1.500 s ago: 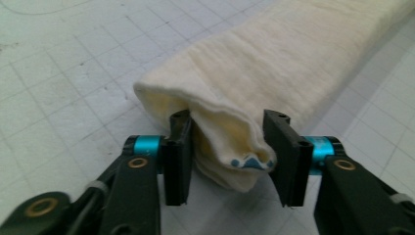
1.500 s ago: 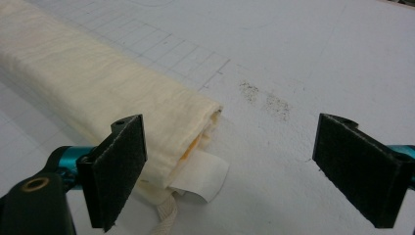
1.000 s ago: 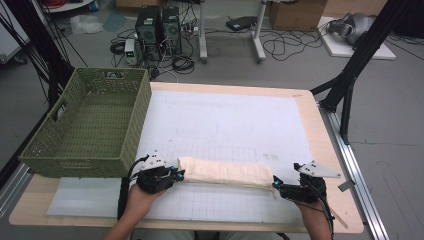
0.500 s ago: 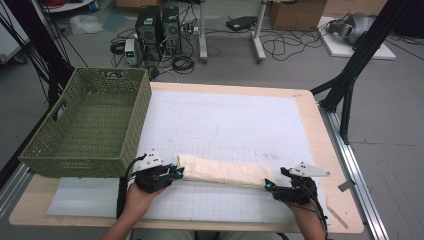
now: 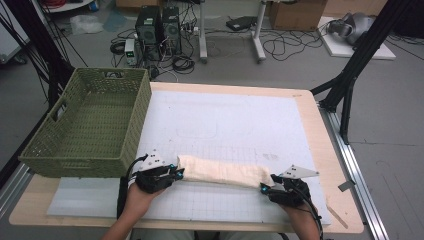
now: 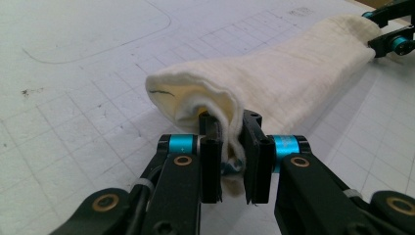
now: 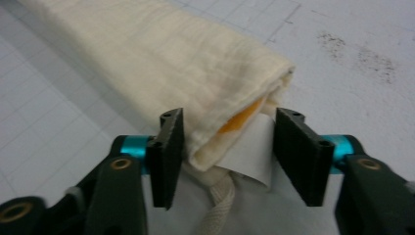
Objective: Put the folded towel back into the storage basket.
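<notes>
A cream cloth point(image 5: 222, 172), folded into a long roll, lies across the near part of the white grid mat point(image 5: 225, 115). My left gripper point(image 5: 176, 171) is at its left end; in the left gripper view the jaws are shut on the bunched cloth edge point(image 6: 230, 122) at the gripper point(image 6: 230, 152). My right gripper point(image 5: 265, 189) is at the right end. In the right gripper view its jaws stand wide open around the cloth's corner point(image 7: 215, 98), where a white label point(image 7: 252, 147) and a cord loop stick out between the gripper's point(image 7: 227, 147) jaws.
A green woven basket point(image 5: 136, 120) stands empty at the left edge of the wooden table point(image 5: 327, 150), close to my left gripper. Computers, cables and black frame legs are on the floor beyond the table.
My right gripper has slid a little left and nearer, onto the cloth's right end. The left gripper and the cloth have barely moved.
</notes>
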